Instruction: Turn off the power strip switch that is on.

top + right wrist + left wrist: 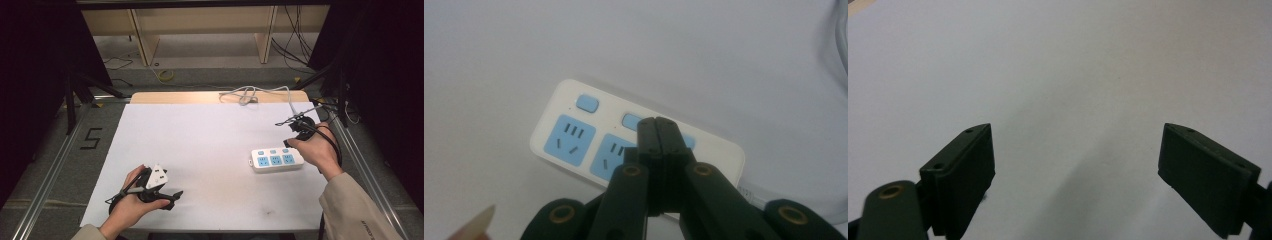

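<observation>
We have the white power strip lying flat on the white sheet that covers the desk, over toward the right side, its white cord running off to a loose coil at the far edge. Our right claw is at the strip's far right end, and in the right gripper view its jaws are pressed tight together with nothing between them, the tip poised above the row of blue switches, right by the middle one. We count three blue sockets and blue buttons along the strip; we cannot read any brand or lettering on it. Our left claw rests low at the near left of the sheet, well apart from the strip, jaws spread wide and empty over bare white paper. On the floor left of the desk we can read a dark "5"
</observation>
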{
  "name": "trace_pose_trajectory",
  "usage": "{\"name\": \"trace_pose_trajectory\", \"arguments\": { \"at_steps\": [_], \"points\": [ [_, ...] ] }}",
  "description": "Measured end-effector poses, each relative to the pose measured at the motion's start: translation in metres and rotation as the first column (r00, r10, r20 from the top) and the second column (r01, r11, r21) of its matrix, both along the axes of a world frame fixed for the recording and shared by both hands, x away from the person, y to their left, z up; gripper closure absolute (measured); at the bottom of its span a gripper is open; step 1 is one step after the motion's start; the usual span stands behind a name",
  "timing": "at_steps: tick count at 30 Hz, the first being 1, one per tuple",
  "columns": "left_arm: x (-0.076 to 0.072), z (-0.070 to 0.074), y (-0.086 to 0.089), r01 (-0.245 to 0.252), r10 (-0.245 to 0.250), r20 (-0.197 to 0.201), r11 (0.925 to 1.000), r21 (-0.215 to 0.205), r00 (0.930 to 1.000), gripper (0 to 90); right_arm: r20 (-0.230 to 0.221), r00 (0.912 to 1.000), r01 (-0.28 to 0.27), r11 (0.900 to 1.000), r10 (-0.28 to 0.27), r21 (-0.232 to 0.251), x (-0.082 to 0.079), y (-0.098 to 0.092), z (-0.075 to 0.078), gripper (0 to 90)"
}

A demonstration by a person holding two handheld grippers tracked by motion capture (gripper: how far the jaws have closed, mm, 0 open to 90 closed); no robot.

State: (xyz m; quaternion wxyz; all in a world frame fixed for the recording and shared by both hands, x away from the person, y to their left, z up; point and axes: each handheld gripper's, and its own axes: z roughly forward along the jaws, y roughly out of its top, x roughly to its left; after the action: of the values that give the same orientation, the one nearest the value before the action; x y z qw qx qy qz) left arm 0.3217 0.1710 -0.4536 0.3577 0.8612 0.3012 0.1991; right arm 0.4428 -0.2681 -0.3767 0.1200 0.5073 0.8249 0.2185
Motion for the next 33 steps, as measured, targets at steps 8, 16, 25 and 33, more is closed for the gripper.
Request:
{"name": "trace_pose_trajectory", "arguments": {
  "at_steps": [8,16,25,33],
  "points": [
    [0.0,0.0,0.0,0.001,-0.001,0.001,1.0,0.002,1.0,14.6,-0.017,0.9998,0.003,1.0,-0.003,-0.006,0.006,0.002,-0.004,90.0],
    [0.0,0.0,0.0,0.002,-0.002,0.002,1.0,0.002,1.0,14.6,-0.025,0.9997,0.001,1.0,-0.002,-0.012,0.011,0.004,-0.005,90.0],
    [0.0,0.0,0.0,0.002,-0.002,0.005,1.0,0.005,1.0,14.6,-0.039,0.9992,0.002,1.0,-0.003,-0.02,0.016,0.007,-0.009,90.0],
    [0.0,0.0,0.0,0.002,-0.002,0.006,1.0,0.007,1.0,14.7,-0.049,0.9988,0.001,1.0,-0.002,-0.024,0.02,0.011,-0.012,90.0]
  ]
}}
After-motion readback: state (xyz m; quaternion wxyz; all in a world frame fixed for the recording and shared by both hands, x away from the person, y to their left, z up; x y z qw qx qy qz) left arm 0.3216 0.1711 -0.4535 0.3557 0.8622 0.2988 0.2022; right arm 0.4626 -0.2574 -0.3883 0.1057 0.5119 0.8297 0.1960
